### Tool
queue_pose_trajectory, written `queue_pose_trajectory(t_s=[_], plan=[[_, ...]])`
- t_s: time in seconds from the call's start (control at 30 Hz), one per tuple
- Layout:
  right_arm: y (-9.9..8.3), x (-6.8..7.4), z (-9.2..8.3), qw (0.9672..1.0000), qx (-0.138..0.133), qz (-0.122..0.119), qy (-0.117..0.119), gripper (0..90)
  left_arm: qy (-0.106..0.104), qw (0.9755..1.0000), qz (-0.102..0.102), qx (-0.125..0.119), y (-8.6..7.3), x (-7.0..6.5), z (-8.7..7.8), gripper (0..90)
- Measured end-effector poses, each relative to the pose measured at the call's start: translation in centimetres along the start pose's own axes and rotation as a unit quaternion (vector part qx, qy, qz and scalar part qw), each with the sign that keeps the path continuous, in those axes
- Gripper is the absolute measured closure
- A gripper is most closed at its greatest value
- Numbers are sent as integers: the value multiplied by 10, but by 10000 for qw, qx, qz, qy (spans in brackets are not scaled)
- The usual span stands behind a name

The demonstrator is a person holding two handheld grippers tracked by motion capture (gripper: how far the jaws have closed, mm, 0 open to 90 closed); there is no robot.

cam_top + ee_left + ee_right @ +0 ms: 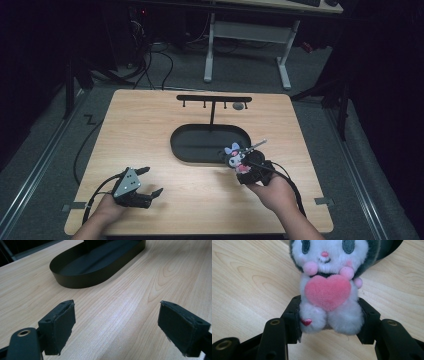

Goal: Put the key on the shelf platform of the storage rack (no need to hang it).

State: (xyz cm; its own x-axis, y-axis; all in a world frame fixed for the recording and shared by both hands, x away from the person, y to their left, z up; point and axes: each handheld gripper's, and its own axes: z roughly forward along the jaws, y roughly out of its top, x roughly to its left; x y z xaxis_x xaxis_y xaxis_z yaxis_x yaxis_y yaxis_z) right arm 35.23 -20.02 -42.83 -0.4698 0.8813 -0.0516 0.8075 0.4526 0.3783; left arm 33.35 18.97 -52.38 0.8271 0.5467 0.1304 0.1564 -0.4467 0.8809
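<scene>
Lower left of the high view, the left gripper [148, 183] sits wide open over the bare wooden table [150, 130]. Right of center, the right gripper [250, 167] squeezes a plush toy [236, 158] beside the black tray [200, 150]; dark room behind.

The high view looks forward and down from above the near edge, taking in the whole counter [200, 200] and the floor beyond. The left gripper view sits low, just above the wood, facing the far black tray [100, 267]. The right gripper view looks along its own jaws, very close to the plush toy [328, 290]. All three share the tray [190, 150] and counter.
</scene>
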Motion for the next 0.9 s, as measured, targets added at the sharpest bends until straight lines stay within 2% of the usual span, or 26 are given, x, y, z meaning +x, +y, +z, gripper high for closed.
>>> queue_pose_trajectory(t_s=[0.6,0.9], plan=[[31,-10,5,9998,-111,126,-73,481,1,10000,-13,-15,0,0,0,154],[46,-10,17,9999,-94,90,-97,482,-2,10000,-17,-16,0,0,0,154]])
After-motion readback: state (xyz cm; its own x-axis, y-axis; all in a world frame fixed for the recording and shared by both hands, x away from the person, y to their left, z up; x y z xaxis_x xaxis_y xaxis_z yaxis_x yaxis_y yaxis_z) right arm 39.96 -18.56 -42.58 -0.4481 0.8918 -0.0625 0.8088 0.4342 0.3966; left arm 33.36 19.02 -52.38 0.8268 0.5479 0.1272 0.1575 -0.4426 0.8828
